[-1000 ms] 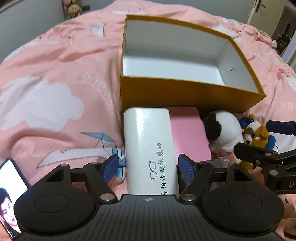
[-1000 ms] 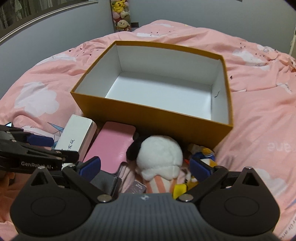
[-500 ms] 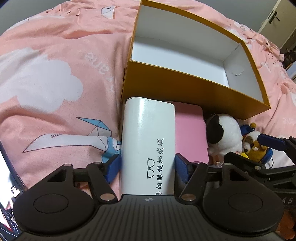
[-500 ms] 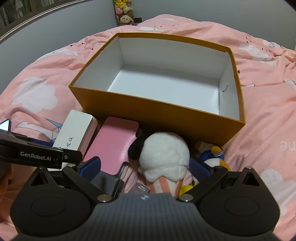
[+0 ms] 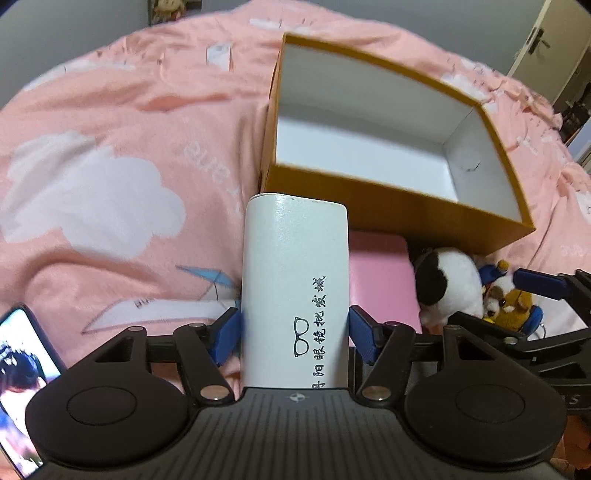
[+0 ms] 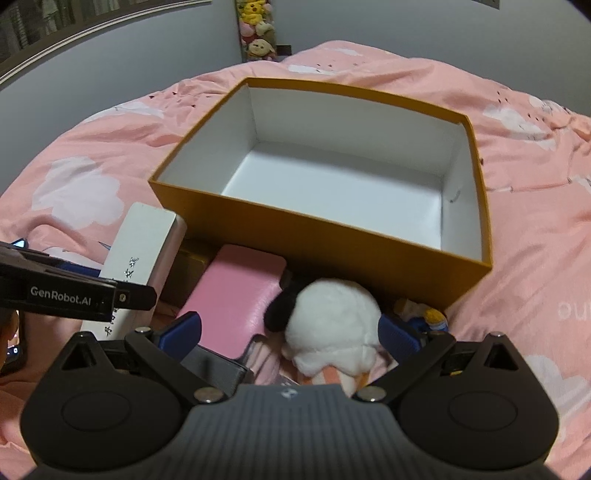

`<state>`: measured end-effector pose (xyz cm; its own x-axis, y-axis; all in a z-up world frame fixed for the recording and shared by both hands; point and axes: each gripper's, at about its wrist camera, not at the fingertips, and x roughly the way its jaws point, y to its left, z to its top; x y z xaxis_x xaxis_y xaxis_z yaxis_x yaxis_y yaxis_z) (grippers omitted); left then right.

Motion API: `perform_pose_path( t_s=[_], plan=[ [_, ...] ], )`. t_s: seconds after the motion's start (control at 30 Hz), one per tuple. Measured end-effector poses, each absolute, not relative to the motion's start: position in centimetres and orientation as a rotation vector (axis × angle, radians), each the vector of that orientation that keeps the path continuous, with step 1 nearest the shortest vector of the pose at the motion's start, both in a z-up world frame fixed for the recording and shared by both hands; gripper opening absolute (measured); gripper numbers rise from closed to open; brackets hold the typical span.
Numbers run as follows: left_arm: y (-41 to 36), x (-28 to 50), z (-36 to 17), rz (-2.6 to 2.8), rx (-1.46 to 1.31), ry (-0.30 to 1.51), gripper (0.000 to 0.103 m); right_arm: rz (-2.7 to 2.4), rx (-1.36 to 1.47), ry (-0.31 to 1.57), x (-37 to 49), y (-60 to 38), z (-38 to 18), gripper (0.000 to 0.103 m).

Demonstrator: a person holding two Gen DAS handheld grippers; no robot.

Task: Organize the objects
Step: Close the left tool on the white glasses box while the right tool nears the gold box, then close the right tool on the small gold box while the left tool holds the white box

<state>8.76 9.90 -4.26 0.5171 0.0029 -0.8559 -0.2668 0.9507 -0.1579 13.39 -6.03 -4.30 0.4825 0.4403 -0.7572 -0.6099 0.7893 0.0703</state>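
Since the orange box (image 6: 332, 236) was bare inside, nothing was sorted yet. My left gripper (image 5: 294, 338) clamped the white case (image 5: 295, 280) in front of it; right gripper (image 6: 288, 330) gaped around the plush (image 6: 332, 325) (pink case, small toys etc. left).

Pink cloud-print bed (image 5: 110, 155) underneath, a lit phone (image 5: 22, 376) at its edge, plush toys (image 6: 258, 33) against the far wall.
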Motion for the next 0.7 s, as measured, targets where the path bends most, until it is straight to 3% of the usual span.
perform_pose_path(
  t_s=[0.17,0.7],
  plan=[
    [10.1,8.5,-3.0,0.163,-0.259,0.968,0.073,0.693,-0.252,0.820,13.3,-4.9,-3.7,0.099],
    [11.0,8.6,-2.1,0.206,-0.238,0.928,0.073,0.866,-0.364,0.798,14.0,-0.4,-3.4,0.068]
  ],
)
